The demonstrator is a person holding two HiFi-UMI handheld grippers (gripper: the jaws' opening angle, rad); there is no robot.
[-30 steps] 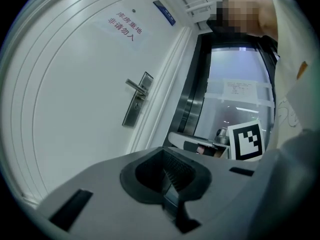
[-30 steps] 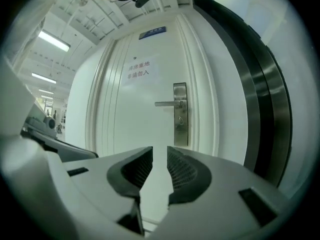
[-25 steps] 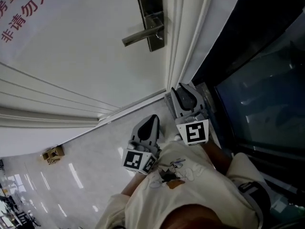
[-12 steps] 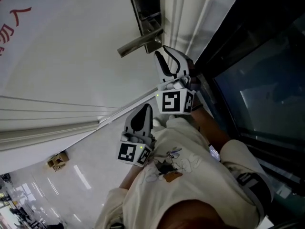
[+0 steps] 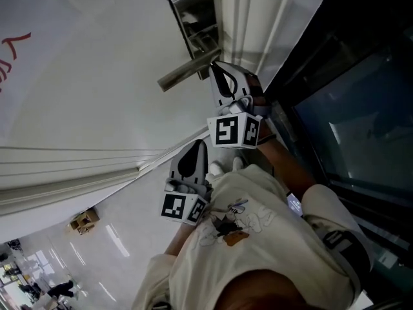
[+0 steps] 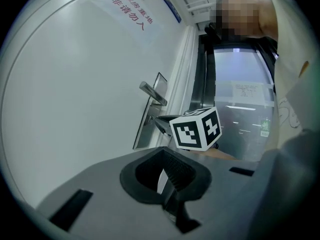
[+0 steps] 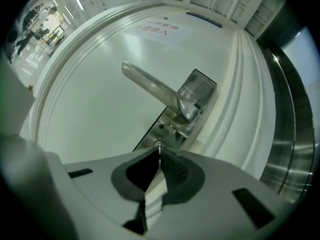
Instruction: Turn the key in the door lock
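A steel lever handle (image 5: pixel 187 70) sticks out from a lock plate (image 5: pixel 193 18) on the white door. My right gripper (image 5: pixel 218 71) points at the plate just under the handle. In the right gripper view its jaws are closing, and its tips (image 7: pixel 159 151) pinch a small round silver key (image 7: pixel 159 145) in the keyhole below the handle (image 7: pixel 150 86). My left gripper (image 5: pixel 195 152) hangs lower and further from the door, shut with nothing in it. In the left gripper view its tips (image 6: pixel 161 173) point towards the right gripper's marker cube (image 6: pixel 196 129) and the lock plate (image 6: pixel 149 121).
White door-frame mouldings (image 5: pixel 245 24) run right of the lock, then a dark glass panel (image 5: pixel 348 108). Red lettering (image 5: pixel 13 50) is on the door at left. A small cardboard box (image 5: pixel 84 219) lies on the shiny floor. The person's light shirt (image 5: pixel 251 237) fills the bottom.
My right gripper rose from low beside the door frame up to the lock under the handle, rolling as it went. My left gripper shifted slightly towards the door.
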